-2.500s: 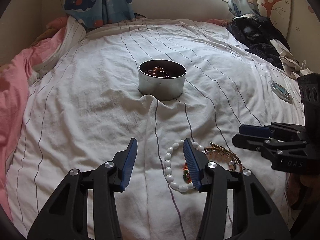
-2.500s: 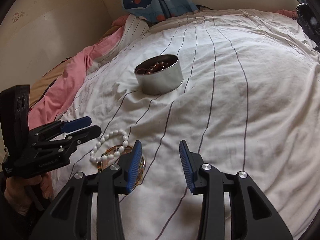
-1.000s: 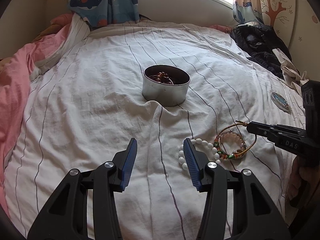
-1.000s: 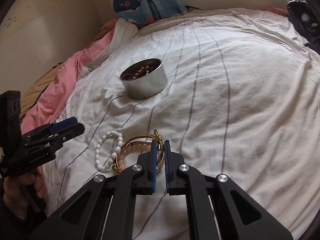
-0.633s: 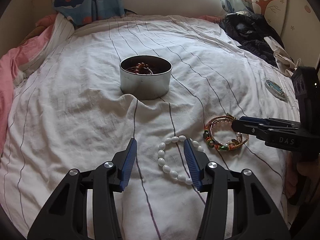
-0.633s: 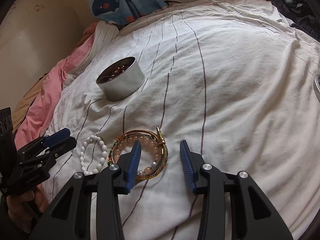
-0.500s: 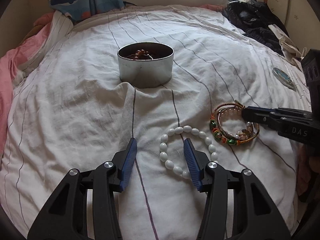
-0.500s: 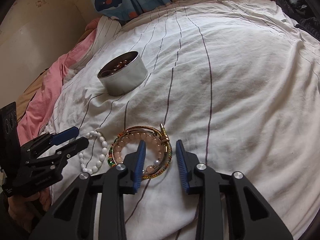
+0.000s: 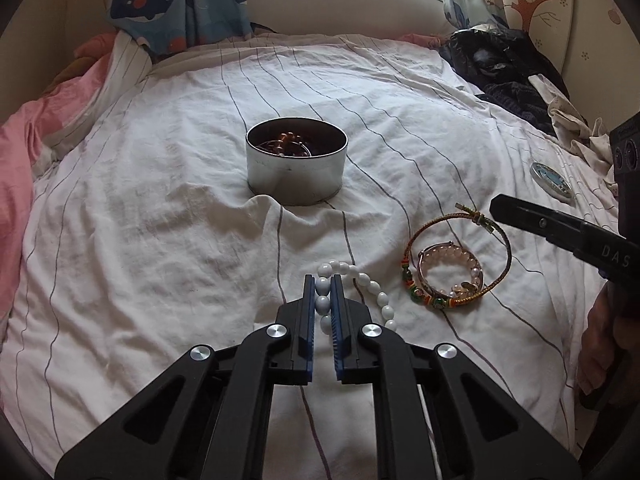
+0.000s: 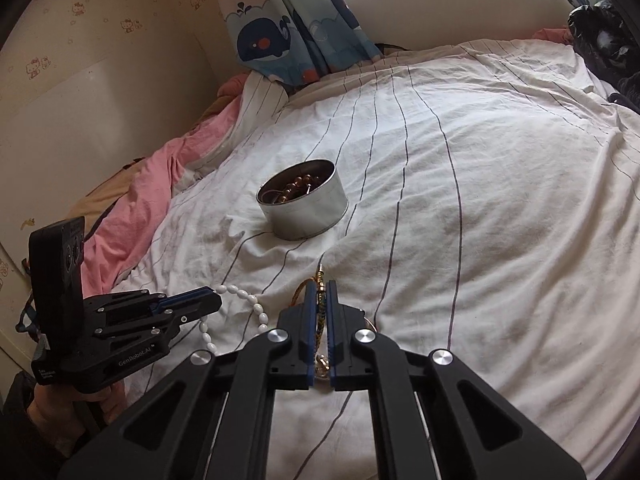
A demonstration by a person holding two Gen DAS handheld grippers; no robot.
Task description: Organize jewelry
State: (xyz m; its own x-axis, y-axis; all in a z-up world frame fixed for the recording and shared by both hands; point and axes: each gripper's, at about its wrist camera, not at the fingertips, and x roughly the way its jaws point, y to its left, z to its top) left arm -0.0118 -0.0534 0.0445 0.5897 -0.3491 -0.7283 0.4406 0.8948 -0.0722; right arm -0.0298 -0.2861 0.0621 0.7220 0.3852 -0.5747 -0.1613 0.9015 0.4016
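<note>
Nearest to us, our left gripper (image 9: 322,280) has its blue pads clamped on the white bead bracelet (image 9: 362,284), two or three beads pinched between them while the rest of the strand curves off to the right on the striped white sheet (image 9: 160,240). Our right gripper (image 10: 319,288) is likewise closed, squeezing the woven gold cord bracelet (image 10: 318,314), whose clasp end pokes out just past the fingertips. From the left wrist view, that cord bracelet (image 9: 460,264) forms a loop with green and orange beads along its near edge, and a pink bead bracelet (image 9: 452,270) lies inside the loop; the right gripper's black finger (image 9: 536,220) reaches in from the right at the loop's far end. The white strand and the cord loop lie just beside each other. Farther along the bed stands the round metal tin (image 9: 296,160), upright and well apart from the bracelets, with brown beads and thin metal rings inside. A small round disc (image 9: 551,176) rests on the sheet off to the right. Beyond, a pink blanket (image 9: 24,152) bunches at the left, dark clothes (image 9: 504,68) pile at the far right, and a whale-print curtain (image 9: 176,4) hangs at the head of the bed.
</note>
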